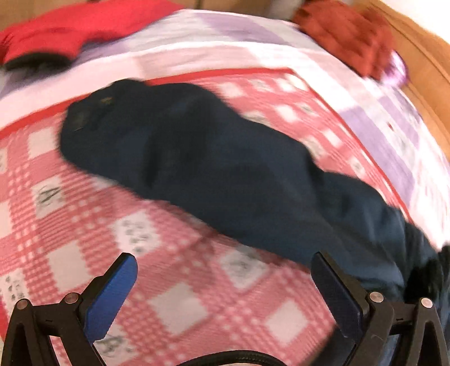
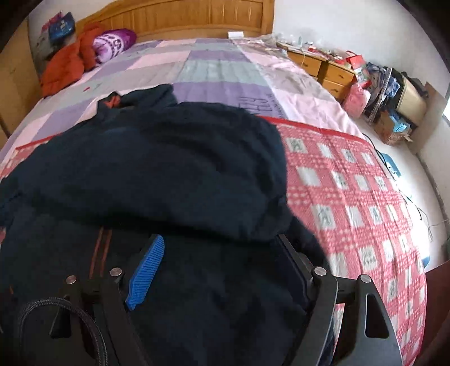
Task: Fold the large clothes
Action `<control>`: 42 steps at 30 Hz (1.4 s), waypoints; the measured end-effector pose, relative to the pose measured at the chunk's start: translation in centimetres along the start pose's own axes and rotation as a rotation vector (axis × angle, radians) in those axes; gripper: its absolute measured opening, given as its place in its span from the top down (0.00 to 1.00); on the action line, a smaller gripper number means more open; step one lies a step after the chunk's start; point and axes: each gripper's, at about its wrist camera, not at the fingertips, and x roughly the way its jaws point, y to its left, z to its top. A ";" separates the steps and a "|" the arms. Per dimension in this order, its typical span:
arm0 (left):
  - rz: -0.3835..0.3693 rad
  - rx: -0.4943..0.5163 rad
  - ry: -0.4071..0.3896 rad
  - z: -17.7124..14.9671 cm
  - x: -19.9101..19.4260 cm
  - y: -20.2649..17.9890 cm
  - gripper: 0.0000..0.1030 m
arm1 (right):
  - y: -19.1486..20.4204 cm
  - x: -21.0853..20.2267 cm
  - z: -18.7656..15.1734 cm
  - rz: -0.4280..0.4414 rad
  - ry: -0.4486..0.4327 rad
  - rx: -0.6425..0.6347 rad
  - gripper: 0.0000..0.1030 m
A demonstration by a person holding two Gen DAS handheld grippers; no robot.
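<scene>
A large dark navy garment (image 1: 213,169) lies stretched across the red-and-white checked blanket (image 1: 84,214) on the bed. My left gripper (image 1: 222,261) is open and empty, hovering above the blanket just in front of the garment's near edge. In the right wrist view the same navy garment (image 2: 157,169) is bunched in a thick fold. My right gripper (image 2: 219,239) is open, its blue pad (image 2: 146,270) and dark fingers spread over the garment's lower layer, with the fold's edge just ahead of them. The left wrist view is motion-blurred.
A red jacket (image 1: 56,31) lies at the far left of the bed. An orange-red garment (image 2: 67,59) and a purple pillow (image 2: 112,42) sit by the wooden headboard (image 2: 182,17). Cluttered wooden nightstands (image 2: 323,67) and boxes (image 2: 399,112) stand right of the bed.
</scene>
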 end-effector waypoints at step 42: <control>-0.232 0.301 -0.284 10.5 -4.1 -13.6 0.84 | 0.6 -1.1 -0.9 0.007 -0.006 -0.026 0.21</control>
